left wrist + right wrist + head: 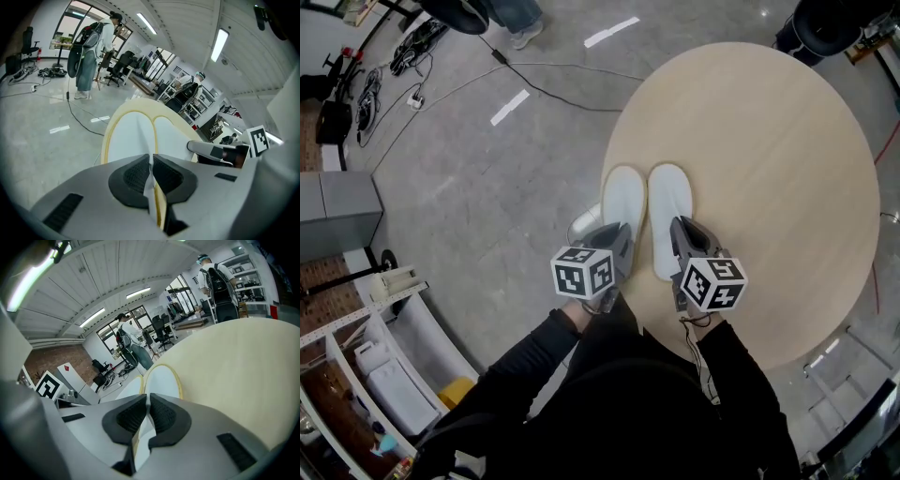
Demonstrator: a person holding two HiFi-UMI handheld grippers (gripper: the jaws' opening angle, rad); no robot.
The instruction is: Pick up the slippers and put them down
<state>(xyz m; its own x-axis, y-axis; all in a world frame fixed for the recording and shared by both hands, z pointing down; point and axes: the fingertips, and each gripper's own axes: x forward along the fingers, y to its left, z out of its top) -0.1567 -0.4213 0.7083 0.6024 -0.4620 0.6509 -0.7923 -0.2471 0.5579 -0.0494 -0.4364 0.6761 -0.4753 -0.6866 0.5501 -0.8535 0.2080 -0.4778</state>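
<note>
head view: a round pale wood table (787,131) stands on a grey floor (469,187). two white slippers lie side by side near the table's near-left edge, toes pointing away from the person. the left slipper (624,199) is just beside the table's rim, and the right slipper (670,208) is close beside it. the left gripper (615,246) sits at the heel end of the left slipper and the right gripper (682,240) at the heel end of the right slipper. both heels are covered by the jaws, so this view does not show whether they are off the table. black sleeves (534,366) lead to both grippers. cables (412,47) trail over the floor at upper left.

left gripper view: the left gripper (151,161) has its jaws drawn narrow, the dark pads pinching the thin back edge of the left slipper (129,136). the slipper's white sole with a yellowish rim stretches ahead. the right slipper (171,136) lies alongside it, with the right gripper (197,147) at its heel. a person with a backpack (89,51) stands far off on the floor.

right gripper view: the right gripper (146,401) likewise has its jaws nearly together, pads clamped on the back edge of the right slipper (161,380). the left slipper (127,391) shows to its left, and the table top (243,376) fills the right side.
</note>
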